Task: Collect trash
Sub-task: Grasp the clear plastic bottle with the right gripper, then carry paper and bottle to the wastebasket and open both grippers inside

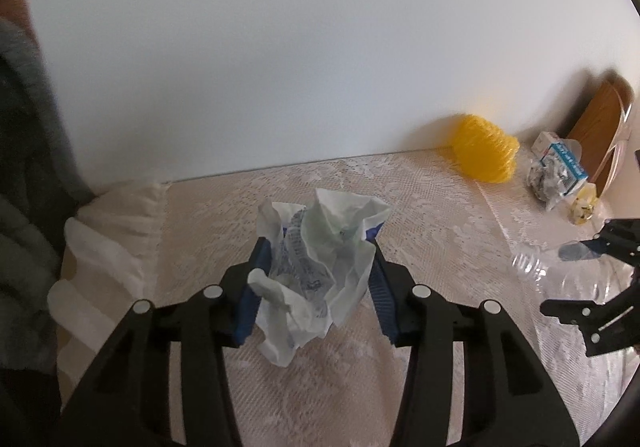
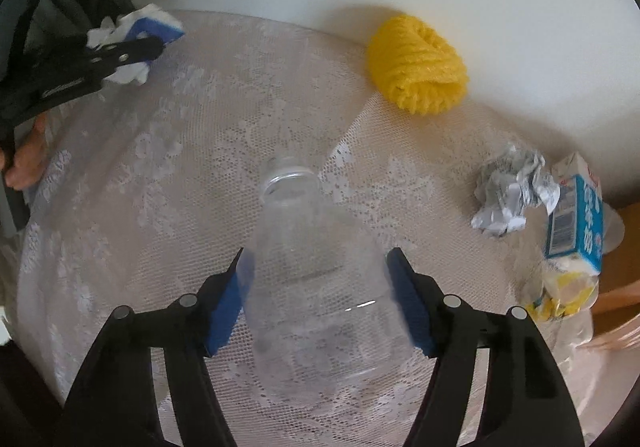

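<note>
At the centre of the right wrist view, the right gripper point(image 2: 320, 295) pinches a clear plastic bottle point(image 2: 316, 279), its open neck pointing away over the lace tablecloth point(image 2: 180, 175). At the centre of the left wrist view, the left gripper point(image 1: 316, 279) clamps a crumpled white wrapper point(image 1: 320, 251) between its blue pads point(image 1: 250, 299). A yellow sponge-like bundle point(image 2: 416, 67), a paper wad point(image 2: 510, 191) and a small carton point(image 2: 576, 227) lie at right.

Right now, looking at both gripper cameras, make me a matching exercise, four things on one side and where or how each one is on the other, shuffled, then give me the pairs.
Things:
1. crumpled wrapper
2. clear plastic bottle
3. yellow yarn
4. blue and white carton

States:
A. against the white wall
B. between the right gripper pads
C. clamped in the left gripper
D. beside a foil ball

Pairs: 1-C, 2-B, 3-A, 4-D
</note>
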### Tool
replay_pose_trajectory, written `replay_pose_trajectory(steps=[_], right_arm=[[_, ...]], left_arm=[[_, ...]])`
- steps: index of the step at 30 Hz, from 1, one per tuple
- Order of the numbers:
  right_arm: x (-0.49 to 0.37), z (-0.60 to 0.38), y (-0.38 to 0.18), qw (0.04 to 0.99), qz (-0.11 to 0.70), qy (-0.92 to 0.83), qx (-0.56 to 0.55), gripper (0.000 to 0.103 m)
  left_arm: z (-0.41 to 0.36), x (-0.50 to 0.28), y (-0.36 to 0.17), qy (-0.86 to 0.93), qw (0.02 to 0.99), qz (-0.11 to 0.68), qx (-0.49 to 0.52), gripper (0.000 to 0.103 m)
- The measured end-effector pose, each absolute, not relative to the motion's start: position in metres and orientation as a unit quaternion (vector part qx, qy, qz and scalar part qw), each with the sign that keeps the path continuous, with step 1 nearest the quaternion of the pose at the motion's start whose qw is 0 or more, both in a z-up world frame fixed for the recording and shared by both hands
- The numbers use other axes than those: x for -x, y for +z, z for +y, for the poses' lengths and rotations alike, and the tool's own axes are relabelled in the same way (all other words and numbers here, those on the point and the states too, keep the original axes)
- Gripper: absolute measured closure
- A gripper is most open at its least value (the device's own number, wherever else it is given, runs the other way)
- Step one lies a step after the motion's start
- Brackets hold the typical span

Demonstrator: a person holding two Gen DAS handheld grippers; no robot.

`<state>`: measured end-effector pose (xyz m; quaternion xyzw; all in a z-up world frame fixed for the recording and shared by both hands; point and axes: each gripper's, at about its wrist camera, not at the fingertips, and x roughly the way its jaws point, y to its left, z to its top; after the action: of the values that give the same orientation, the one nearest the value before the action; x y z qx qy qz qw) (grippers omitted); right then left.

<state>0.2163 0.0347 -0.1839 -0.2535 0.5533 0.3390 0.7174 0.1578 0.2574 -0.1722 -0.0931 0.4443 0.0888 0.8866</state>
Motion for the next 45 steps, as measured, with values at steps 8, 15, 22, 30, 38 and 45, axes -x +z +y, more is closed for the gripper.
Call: replay_pose_trajectory(steps=[8, 15, 22, 30, 38, 45], right_arm=[[-0.175, -0.037, -0.169, 0.752, 0.573, 0.316, 0.082, 0.035], [-0.094, -0.113, -0.150, 0.783, 0.563, 0.264, -0.033, 0.035], [-0.002, -0.198, -0.130, 0.810, 0.548, 0.183, -0.098, 0.035], [0.117, -0.306, -0.134, 0.827, 0.526, 0.035, -0.195, 0.035], [0.229, -0.391, -0.151, 0.808, 0.514, -0.140, -0.252, 0.034], [0.274, -0.440, -0.219, 0.755, 0.534, -0.252, -0.286, 0.025]], left_arm=[[0.222, -0.110, -0.133, 0.062, 0.898, 0.427, 0.086, 0.056], [0.155, -0.068, -0.118, -0.011, 0.898, 0.435, 0.065, 0.056], [0.068, -0.016, -0.097, -0.134, 0.891, 0.433, 0.024, 0.056], [-0.043, 0.032, -0.082, -0.286, 0.858, 0.425, -0.039, 0.056], [-0.148, 0.081, -0.078, -0.424, 0.801, 0.413, -0.093, 0.056], [-0.213, 0.122, -0.084, -0.503, 0.748, 0.411, -0.137, 0.056]])
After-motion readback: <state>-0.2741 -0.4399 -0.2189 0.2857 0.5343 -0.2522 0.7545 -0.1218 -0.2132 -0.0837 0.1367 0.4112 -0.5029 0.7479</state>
